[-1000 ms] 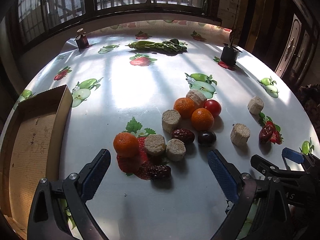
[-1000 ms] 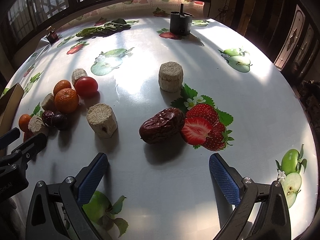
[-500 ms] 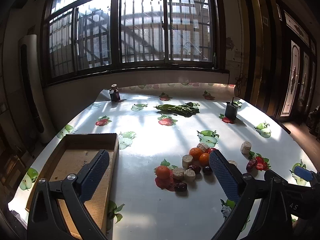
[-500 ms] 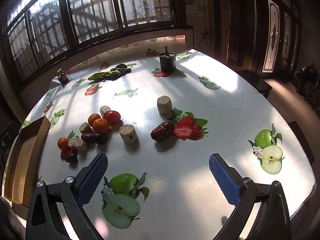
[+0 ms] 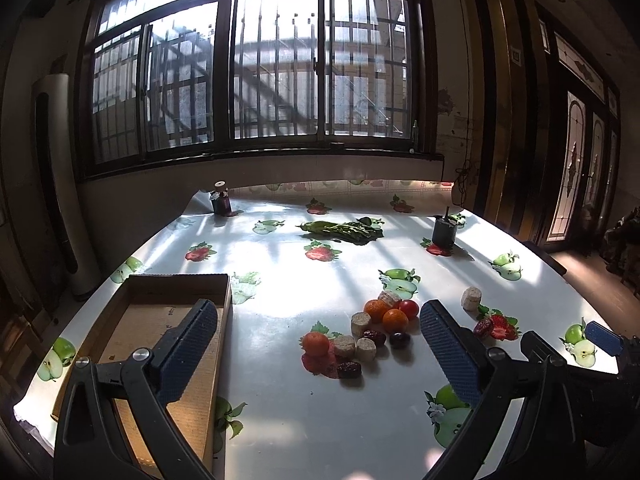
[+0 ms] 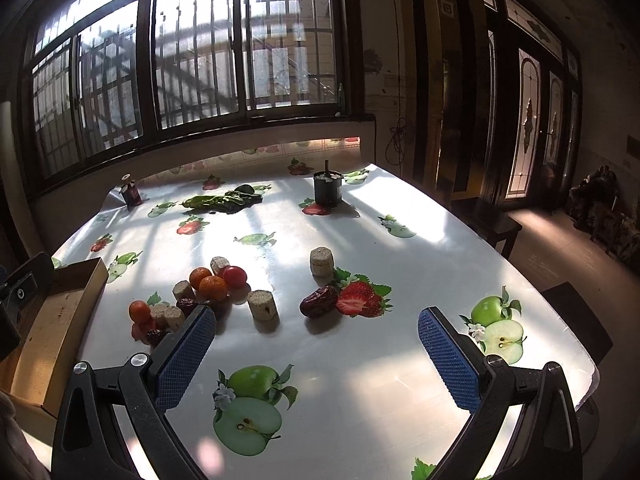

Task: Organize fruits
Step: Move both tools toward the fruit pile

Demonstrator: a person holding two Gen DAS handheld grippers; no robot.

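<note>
A cluster of fruit lies mid-table: small oranges (image 5: 315, 343) (image 6: 212, 286), a red tomato (image 5: 409, 308) (image 6: 234, 276), dark dates (image 5: 349, 369), a dark plum (image 5: 399, 339) and pale cylindrical pieces (image 5: 345, 346) (image 6: 262, 304). A lone date (image 6: 319, 300) rests beside a printed strawberry, with another pale cylinder (image 6: 321, 261) behind it. A shallow cardboard box (image 5: 132, 322) (image 6: 86, 280) sits at the table's left. My left gripper (image 5: 318, 344) is open, raised well back from the fruit. My right gripper (image 6: 316, 344) is open too, empty, high over the near table.
The table (image 6: 400, 264) wears a glossy cloth printed with apples and strawberries. At the far side lie leafy greens (image 5: 344, 230), a dark cup (image 6: 327, 188) and a small bottle (image 5: 221, 200). Barred windows stand behind; the floor drops off at right.
Both grippers have pulled up and back from close above the table, so the fruit now looks small and the whole table and window are in view. Both stay open.
</note>
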